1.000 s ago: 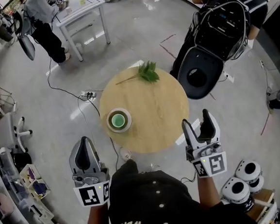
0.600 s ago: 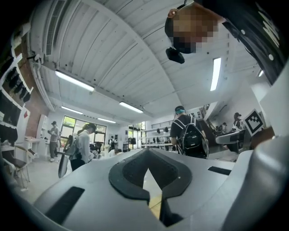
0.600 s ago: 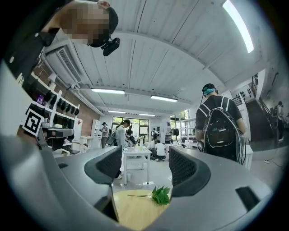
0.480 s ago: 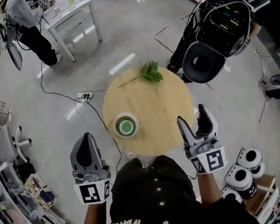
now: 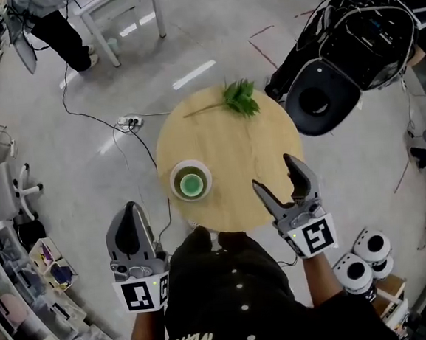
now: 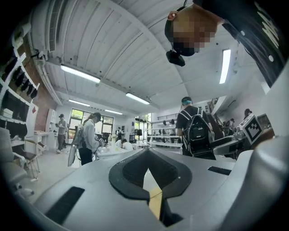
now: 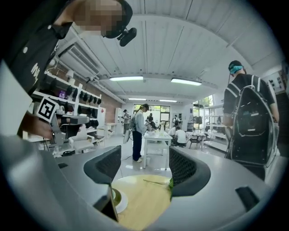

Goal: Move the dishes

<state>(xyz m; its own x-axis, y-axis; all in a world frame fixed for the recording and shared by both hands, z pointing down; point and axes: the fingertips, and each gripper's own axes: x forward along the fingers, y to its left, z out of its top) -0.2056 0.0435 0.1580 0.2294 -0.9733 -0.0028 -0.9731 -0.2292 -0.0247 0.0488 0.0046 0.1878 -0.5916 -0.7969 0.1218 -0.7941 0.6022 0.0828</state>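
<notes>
A green cup on a white saucer (image 5: pixel 191 181) stands near the left front of the round wooden table (image 5: pixel 233 149). A green leafy sprig (image 5: pixel 240 96) lies at the table's far edge. My right gripper (image 5: pixel 276 175) hangs open over the table's near right edge, with nothing between its fingers. In the right gripper view the right gripper (image 7: pixel 144 169) frames the table, with the saucer (image 7: pixel 118 198) low left and the sprig (image 7: pixel 165 182) by the right jaw. My left gripper (image 5: pixel 135 235) is shut and empty, off the table to the near left. The left gripper (image 6: pixel 149 164) points level across the room.
A person with a black backpack (image 5: pixel 367 30) stands beyond the table's far right, with a black round seat (image 5: pixel 319 101) close to the rim. A power strip and cables (image 5: pixel 129 122) lie on the floor at left. White round devices (image 5: pixel 362 260) sit near right. A white table (image 5: pixel 121 11) stands far left.
My right gripper has moved forward and left, from beside the table to over its near edge. The left gripper stays low at my side. The view has shifted closer to the table.
</notes>
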